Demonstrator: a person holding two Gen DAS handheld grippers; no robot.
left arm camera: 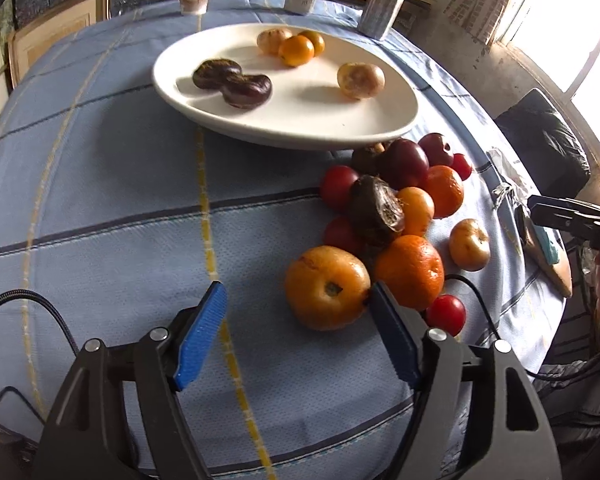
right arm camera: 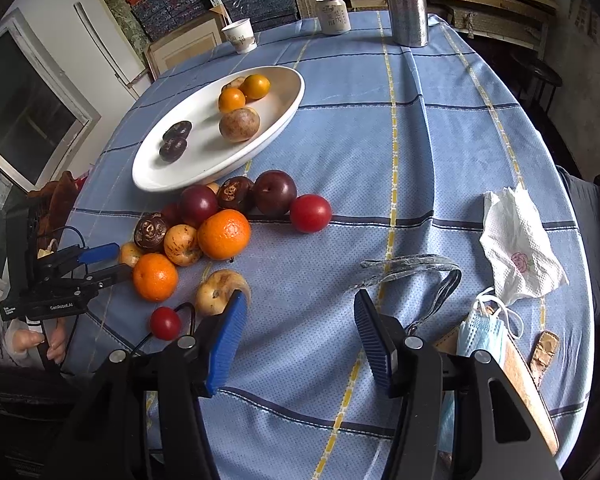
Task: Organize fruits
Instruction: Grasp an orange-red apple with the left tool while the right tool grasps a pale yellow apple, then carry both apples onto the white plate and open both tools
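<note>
A white oval plate [left arm camera: 260, 120] [right arm camera: 204, 164] on the blue checked tablecloth holds two dark fruits [left arm camera: 232, 80], two small oranges [left arm camera: 296, 50] and two tan fruits [left arm camera: 360, 80]. A pile of loose fruit [left arm camera: 396, 208] [right arm camera: 216, 224] lies just in front of the plate: oranges, dark plums, red fruits, tan fruits. My left gripper [left arm camera: 296, 300] [right arm camera: 108, 262] is open and empty, its right finger touching a large yellow-orange fruit [left arm camera: 326, 288]. My right gripper [right arm camera: 300, 308] is open and empty over bare cloth, right of the pile; it also shows in the left wrist view [left arm camera: 572, 212].
A paper cup [right arm camera: 240, 36], a can [right arm camera: 334, 16] and a metal bottle [right arm camera: 406, 4] stand at the table's far edge. A crumpled tissue [right arm camera: 516, 244], a face mask [right arm camera: 480, 332], a clear strap [right arm camera: 412, 268] and a cork board [right arm camera: 520, 384] lie at the right. A black cable [right arm camera: 180, 312] runs near the fruit.
</note>
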